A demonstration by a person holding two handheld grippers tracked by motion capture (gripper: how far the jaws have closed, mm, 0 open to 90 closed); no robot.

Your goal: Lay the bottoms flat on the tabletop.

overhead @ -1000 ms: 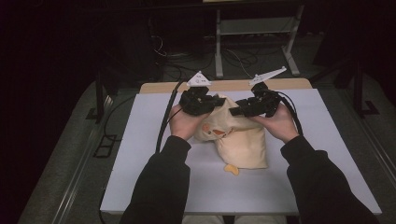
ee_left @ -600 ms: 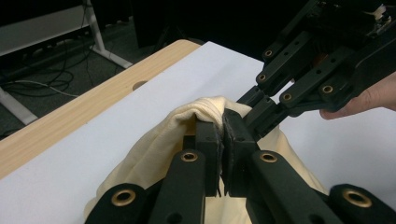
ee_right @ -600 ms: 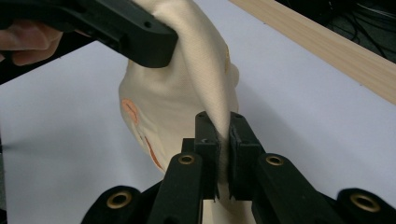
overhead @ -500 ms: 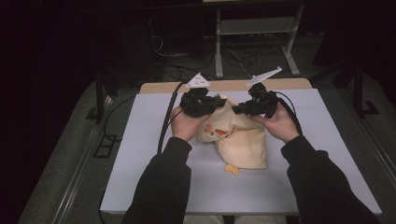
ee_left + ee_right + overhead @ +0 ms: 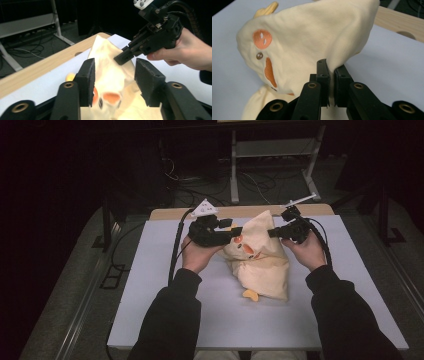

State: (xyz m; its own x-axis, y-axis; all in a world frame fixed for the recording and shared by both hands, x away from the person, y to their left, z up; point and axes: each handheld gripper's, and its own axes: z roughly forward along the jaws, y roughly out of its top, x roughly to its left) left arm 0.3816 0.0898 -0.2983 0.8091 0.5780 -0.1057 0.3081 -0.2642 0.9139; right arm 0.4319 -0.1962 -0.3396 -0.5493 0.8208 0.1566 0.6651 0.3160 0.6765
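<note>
— What sort of place?
— Looks like a lab or recording studio: dark all round, black drapes behind.
— Any other signs?
— White board (image 5: pixel 165 285) laid over a wooden table (image 5: pixel 240 212), loose cables (image 5: pixel 200 182) on grey floor past its far edge, white metal stand (image 5: pixel 272 150) beyond.

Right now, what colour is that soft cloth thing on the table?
Pale yellow cloth with orange patches like a face; the right gripper view shows it best.
</note>
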